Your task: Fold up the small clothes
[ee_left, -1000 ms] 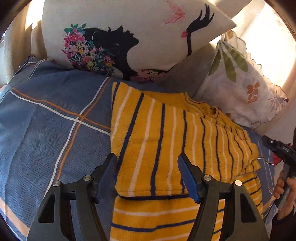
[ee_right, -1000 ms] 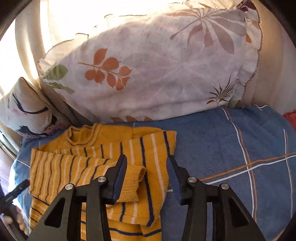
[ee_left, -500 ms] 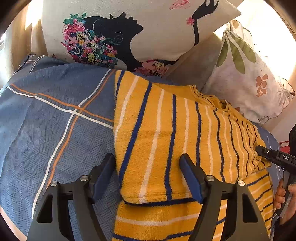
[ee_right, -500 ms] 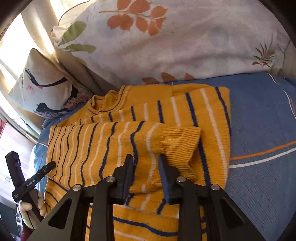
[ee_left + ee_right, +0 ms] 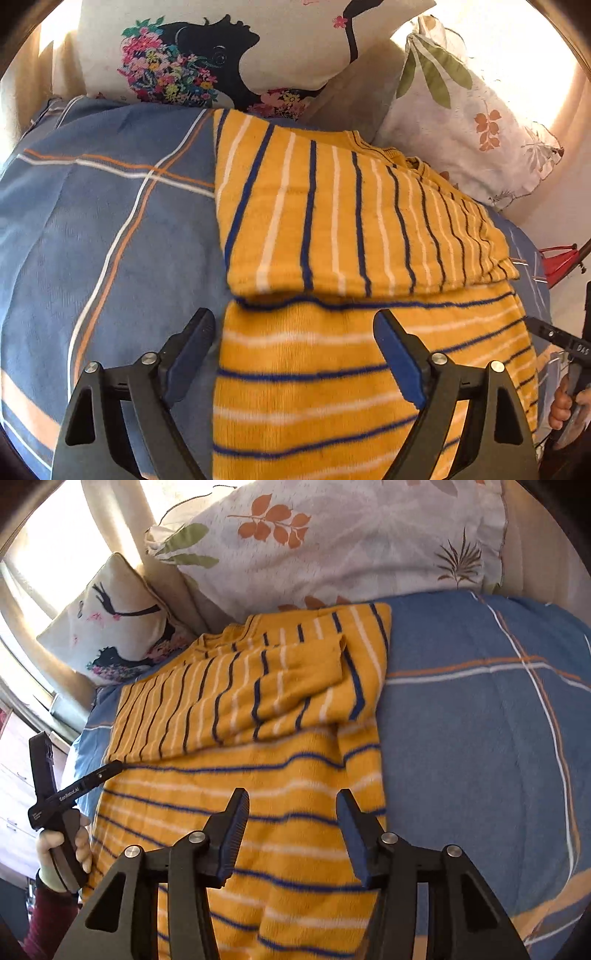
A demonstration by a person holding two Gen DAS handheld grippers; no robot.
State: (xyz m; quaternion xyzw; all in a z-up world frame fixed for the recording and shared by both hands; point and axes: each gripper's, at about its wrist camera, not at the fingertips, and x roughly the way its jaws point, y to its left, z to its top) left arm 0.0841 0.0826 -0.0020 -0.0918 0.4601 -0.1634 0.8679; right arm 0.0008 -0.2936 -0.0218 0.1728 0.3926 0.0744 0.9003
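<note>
A yellow sweater (image 5: 332, 229) with blue and white stripes lies flat on the blue plaid bedspread (image 5: 110, 240). Both sleeves are folded across its chest, and the right sleeve (image 5: 295, 679) ends in a ribbed cuff near the sweater's right edge. My left gripper (image 5: 295, 350) hovers over the lower body near the sweater's left edge, its jaws opening wide, and the pads touch nothing. My right gripper (image 5: 291, 830) is over the lower body (image 5: 258, 775) by the right edge. Its jaws are opening with only flat cloth beneath.
A cushion with a black silhouette print (image 5: 229, 44) and a leaf-print pillow (image 5: 332, 542) lean at the head of the bed behind the sweater. A red object (image 5: 557, 258) shows past the bed's right side. Bare bedspread (image 5: 480, 738) spreads to the sweater's right.
Both grippers drew back from the folded sleeves toward the hem. The right gripper closed on the sleeve cuff, then let it go; the sleeve now lies across the chest. The left jaws widened.
</note>
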